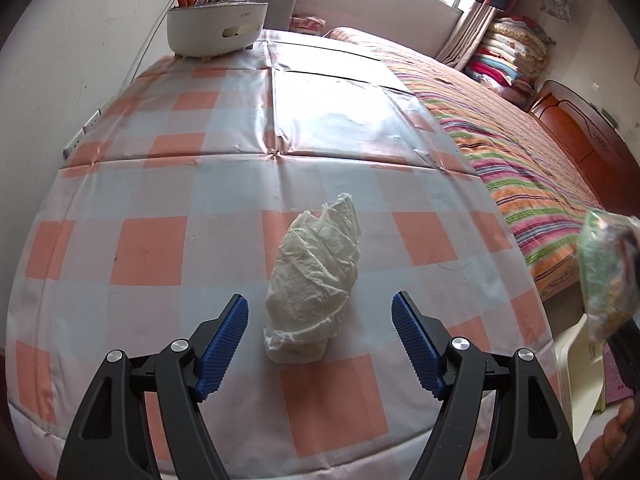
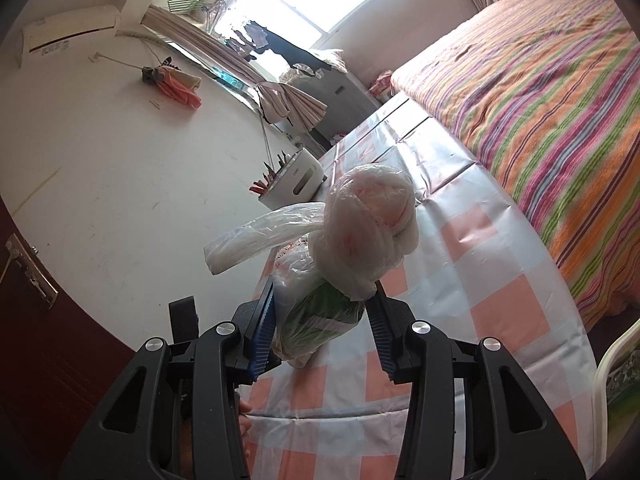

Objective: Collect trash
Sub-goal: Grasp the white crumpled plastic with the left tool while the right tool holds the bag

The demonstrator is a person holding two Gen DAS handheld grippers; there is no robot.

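Crumpled white plastic, a wadded bag (image 1: pixel 314 280), lies alone on the checked orange-and-white tablecloth (image 1: pixel 152 248) near the table's front edge, and it looks like the piece of trash not yet gathered. The left gripper (image 1: pixel 320 346) hangs over it pointing steeply down, its blue pads spread wide to either side of the wad's near end, clear of the plastic on both sides and holding nothing. The right gripper (image 2: pixel 322 334) already has its share: its jaws stand part-way closed on a knotted plastic bag bundle (image 2: pixel 340 276), the left pad pressing the bundle's green-printed lower part, with the pale pink knot and a loose clear handle sticking out above; the bundle is lifted clear of the table. In the left wrist view the same bundle shows blurred at the right edge, off beside the striped bed cover (image 1: pixel 520 152). So one item seems collected and in hand, one remains to be grasped, and no bin is visible to say where either should go. A white holder with red utensils (image 1: pixel 216 26) at the table's far end appears not to be trash.
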